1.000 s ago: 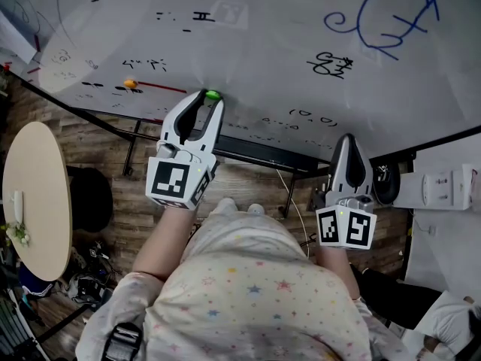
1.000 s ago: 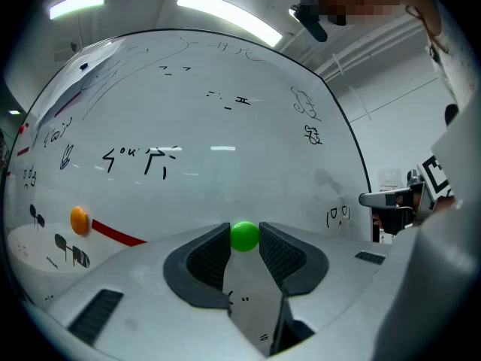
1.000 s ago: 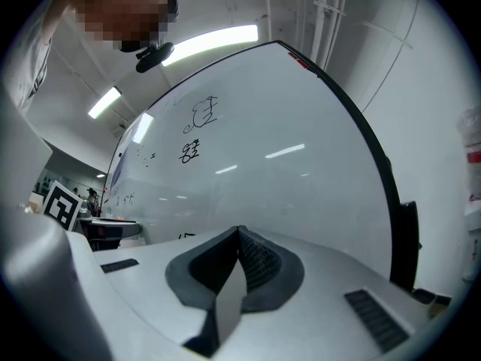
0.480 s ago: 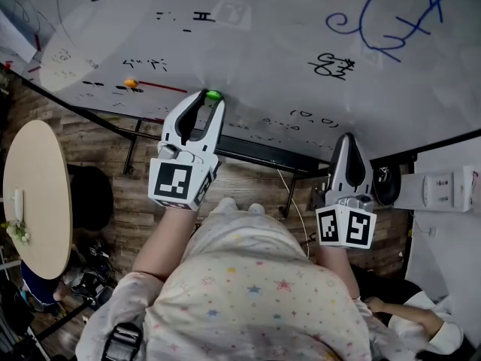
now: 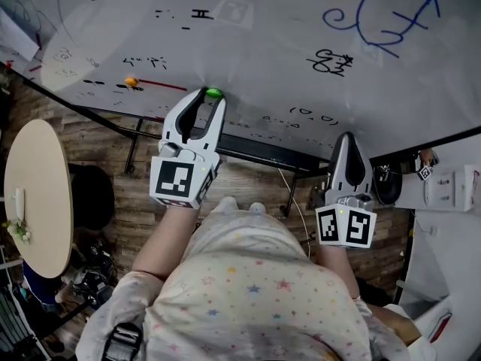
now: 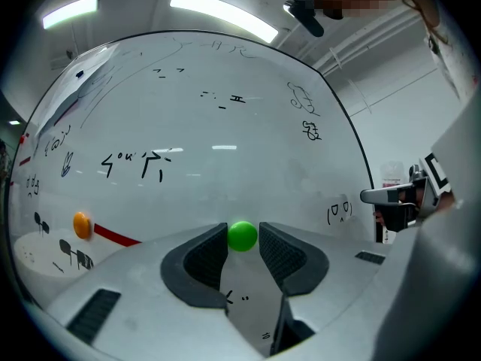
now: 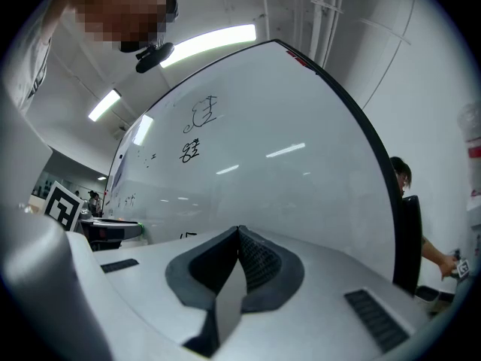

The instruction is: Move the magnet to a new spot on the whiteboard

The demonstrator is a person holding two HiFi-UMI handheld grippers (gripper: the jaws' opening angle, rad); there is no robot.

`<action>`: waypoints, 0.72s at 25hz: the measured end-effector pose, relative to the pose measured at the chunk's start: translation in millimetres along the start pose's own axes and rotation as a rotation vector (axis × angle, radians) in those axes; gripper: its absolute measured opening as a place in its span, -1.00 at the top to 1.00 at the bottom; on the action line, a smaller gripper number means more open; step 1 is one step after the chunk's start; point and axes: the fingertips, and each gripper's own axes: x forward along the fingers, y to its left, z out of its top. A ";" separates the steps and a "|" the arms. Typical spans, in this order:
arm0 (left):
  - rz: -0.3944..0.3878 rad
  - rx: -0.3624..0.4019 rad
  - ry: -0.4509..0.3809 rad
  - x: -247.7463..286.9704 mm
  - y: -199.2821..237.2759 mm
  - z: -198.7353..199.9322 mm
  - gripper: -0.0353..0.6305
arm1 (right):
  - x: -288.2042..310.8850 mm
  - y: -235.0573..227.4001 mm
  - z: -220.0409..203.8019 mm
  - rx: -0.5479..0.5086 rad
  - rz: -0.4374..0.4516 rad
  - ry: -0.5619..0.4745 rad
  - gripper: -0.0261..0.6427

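Observation:
A small green magnet (image 5: pixel 213 93) sticks to the whiteboard (image 5: pixel 263 43) near its lower edge. My left gripper (image 5: pixel 210 98) has its tips on either side of it. In the left gripper view the green magnet (image 6: pixel 242 235) sits between the two dark pads, which touch both its sides. An orange magnet (image 5: pixel 131 82) sits further left on the board, at the end of a red line (image 5: pixel 161 86). My right gripper (image 5: pixel 346 138) hangs lower right, off the board's edge, jaws shut and empty. The right gripper view shows its pads (image 7: pixel 252 258) pressed together.
The board carries black scribbles and a blue drawing (image 5: pixel 383 17). Its dark frame bar (image 5: pixel 255 153) runs below the magnets. A round wooden table (image 5: pixel 37 194) stands at the left over a wood floor. A white wall box (image 5: pixel 443 186) is at right.

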 end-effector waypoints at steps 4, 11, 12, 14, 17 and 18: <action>0.002 -0.003 -0.004 -1.1 0.1 0.9 0.53 | -2.1 -0.6 -0.5 0.001 -0.001 0.000 0.92; 0.006 -0.004 -0.008 -5.0 0.0 2.5 0.54 | -4.5 0.6 0.8 0.001 0.000 -0.003 0.92; 0.006 -0.004 -0.008 -5.7 0.1 2.7 0.54 | -4.7 1.1 1.0 0.002 0.001 -0.004 0.92; 0.007 -0.004 -0.007 -7.5 0.3 2.9 0.54 | -5.3 2.2 1.1 0.003 0.003 -0.004 0.92; 0.010 -0.002 -0.008 -10.7 0.8 3.4 0.54 | -6.3 4.4 0.8 0.004 0.007 -0.003 0.92; 0.011 -0.002 -0.007 -11.7 1.0 3.6 0.54 | -6.5 5.2 0.8 0.005 0.009 -0.004 0.92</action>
